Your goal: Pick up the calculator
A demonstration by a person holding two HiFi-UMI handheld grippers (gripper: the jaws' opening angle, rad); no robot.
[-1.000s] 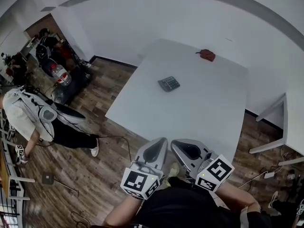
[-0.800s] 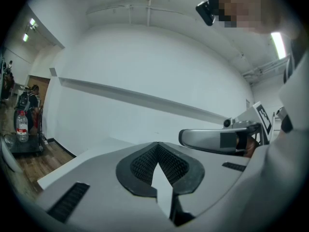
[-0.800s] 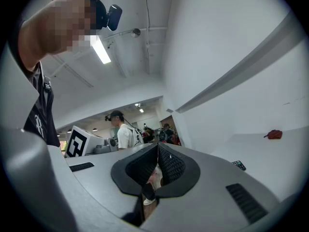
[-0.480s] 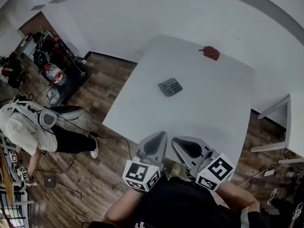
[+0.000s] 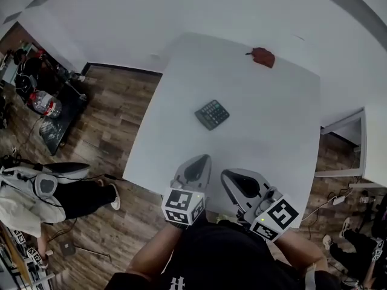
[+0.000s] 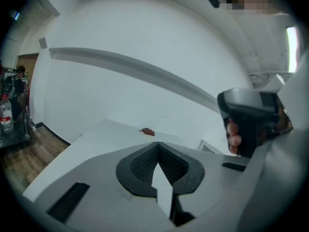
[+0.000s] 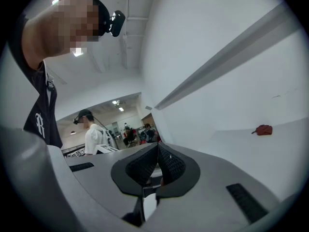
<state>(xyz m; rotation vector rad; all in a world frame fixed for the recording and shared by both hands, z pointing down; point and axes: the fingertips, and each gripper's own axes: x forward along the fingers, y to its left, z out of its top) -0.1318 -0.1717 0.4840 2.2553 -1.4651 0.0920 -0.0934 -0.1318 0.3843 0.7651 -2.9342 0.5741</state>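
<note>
The dark grey calculator [image 5: 212, 114] lies flat near the middle of the white table [image 5: 278, 132], seen only in the head view. Both grippers hover side by side at the table's near edge, well short of the calculator. My left gripper [image 5: 204, 157] is shut and holds nothing; its pads meet at the tip [image 6: 157, 144]. To its right, my right gripper [image 5: 224, 173] also has its pads together at the tip [image 7: 157, 145], nothing between them. In both gripper views the jaws hide the calculator.
A small red object [image 5: 263, 57] lies near the table's far edge, also in the left gripper view [image 6: 147, 131] and the right gripper view [image 7: 263, 129]. A person in white [image 5: 24, 192] bends over the wooden floor at left. Another white table [image 5: 375, 144] stands right.
Both grippers have come forward and a little down, from over the floor to the table's near edge. The calculator now lies closer to them. The jaws stayed shut.
</note>
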